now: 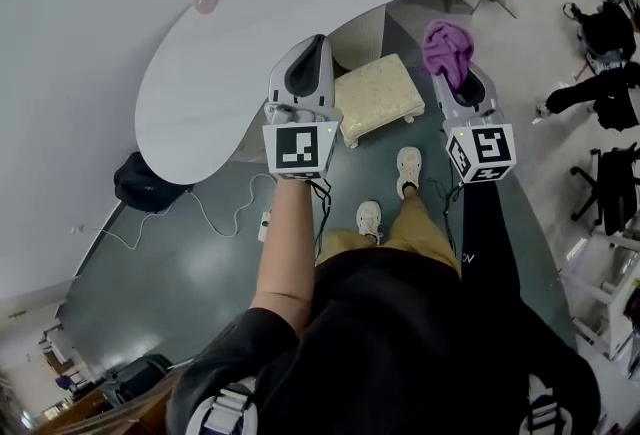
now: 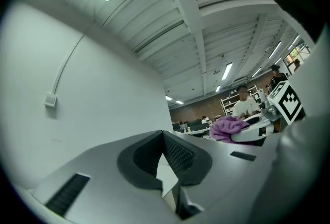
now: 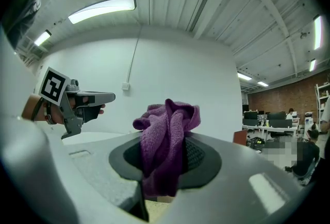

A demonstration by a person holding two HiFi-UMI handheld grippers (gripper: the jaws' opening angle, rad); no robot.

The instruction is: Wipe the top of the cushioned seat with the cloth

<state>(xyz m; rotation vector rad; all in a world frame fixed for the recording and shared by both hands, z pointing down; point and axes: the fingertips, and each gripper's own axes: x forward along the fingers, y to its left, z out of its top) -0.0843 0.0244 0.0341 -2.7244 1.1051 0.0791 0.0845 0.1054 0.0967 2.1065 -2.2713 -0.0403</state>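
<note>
Purple cloth (image 1: 447,51) bunched, clamped in right gripper (image 3: 164,166) jaws; cream cushioned seat (image 1: 378,95) upright on floor (image 1: 200,253), apart.

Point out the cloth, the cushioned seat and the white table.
cloth (image 1: 447,48), head view, middle of the purple bunch.
cushioned seat (image 1: 378,93), head view, middle of its speckled top.
white table (image 1: 250,53), head view, bare middle of its top.

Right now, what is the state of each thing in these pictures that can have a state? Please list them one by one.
left hand-held gripper, shut, nothing between its jaws
right hand-held gripper, shut on the cloth
cloth, bunched up, held in the air, not touching the seat
seat, upright on the floor next to the table, top bare
</note>
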